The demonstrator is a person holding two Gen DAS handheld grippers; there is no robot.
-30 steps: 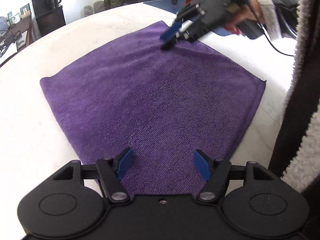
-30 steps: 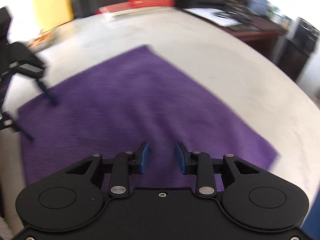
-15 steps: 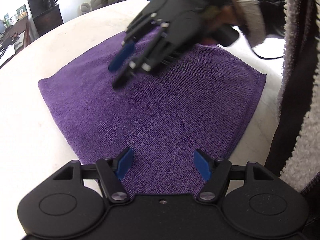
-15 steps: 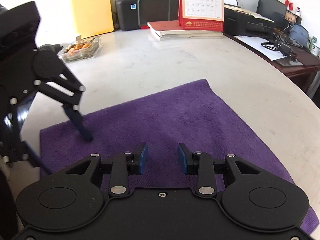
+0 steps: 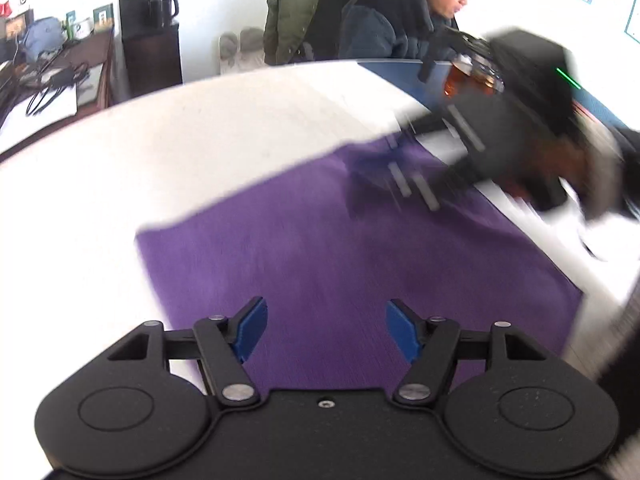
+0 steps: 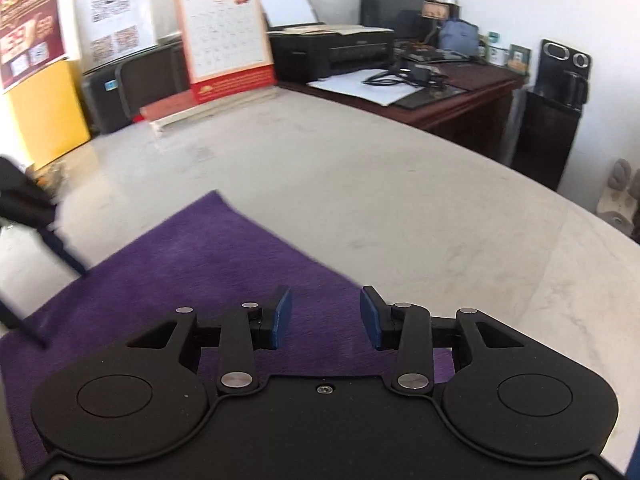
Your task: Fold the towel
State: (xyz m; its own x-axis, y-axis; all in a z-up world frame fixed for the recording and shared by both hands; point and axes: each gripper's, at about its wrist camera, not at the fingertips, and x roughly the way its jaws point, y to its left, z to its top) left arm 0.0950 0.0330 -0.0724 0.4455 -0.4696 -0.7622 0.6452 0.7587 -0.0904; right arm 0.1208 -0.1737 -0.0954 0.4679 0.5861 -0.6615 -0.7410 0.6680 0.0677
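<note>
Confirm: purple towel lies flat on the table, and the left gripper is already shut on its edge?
Not quite. The left gripper is open, nothing pinched, per the left wrist view. The purple towel does lie flat on the table.

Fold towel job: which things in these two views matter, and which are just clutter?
Part of the job:
- purple towel, lying flat on the table
- left gripper, open over the towel
- right gripper, jaws opening, nothing between them

Just lying about:
- calendar
- printer
- kettle
- green jacket
</note>
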